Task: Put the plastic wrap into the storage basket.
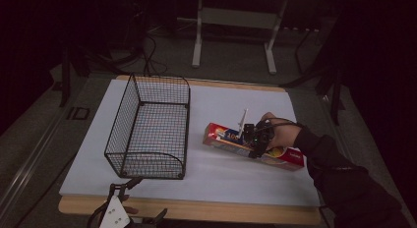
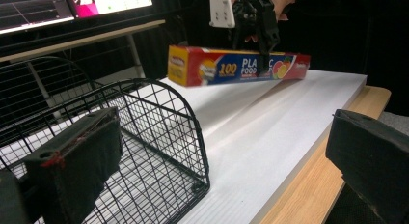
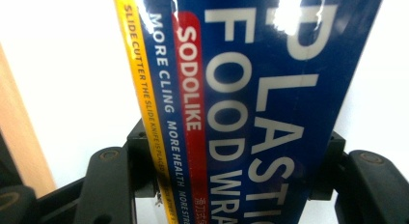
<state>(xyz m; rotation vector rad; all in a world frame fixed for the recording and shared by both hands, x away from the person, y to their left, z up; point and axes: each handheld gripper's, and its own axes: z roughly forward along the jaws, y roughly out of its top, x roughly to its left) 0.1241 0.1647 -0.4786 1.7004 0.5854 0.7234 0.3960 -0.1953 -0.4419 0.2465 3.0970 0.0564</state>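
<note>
We see the right hand-held gripper clamped across the plastic food wrap box, its two black jaws pressing the long sides of the box a little past the middle. From the right gripper view the box runs straight up between the jaws, blue face with white lettering toward the camera, a red and a yellow stripe along one edge. In the left gripper view the box appears lifted clear of the white board, level, with a shadow beneath it, and the right hand-held gripper grips it from above. Taking the wire basket as our landmark, the box sits just to the right of it, near but not touching, its red end pointing toward the basket's side wall. The basket stands open side up on the white board, which covers the table. The left hand-held gripper waits at the table edge just in front of the basket's near corner, its jaws spread wide and holding nothing, the basket lying close before them.
</note>
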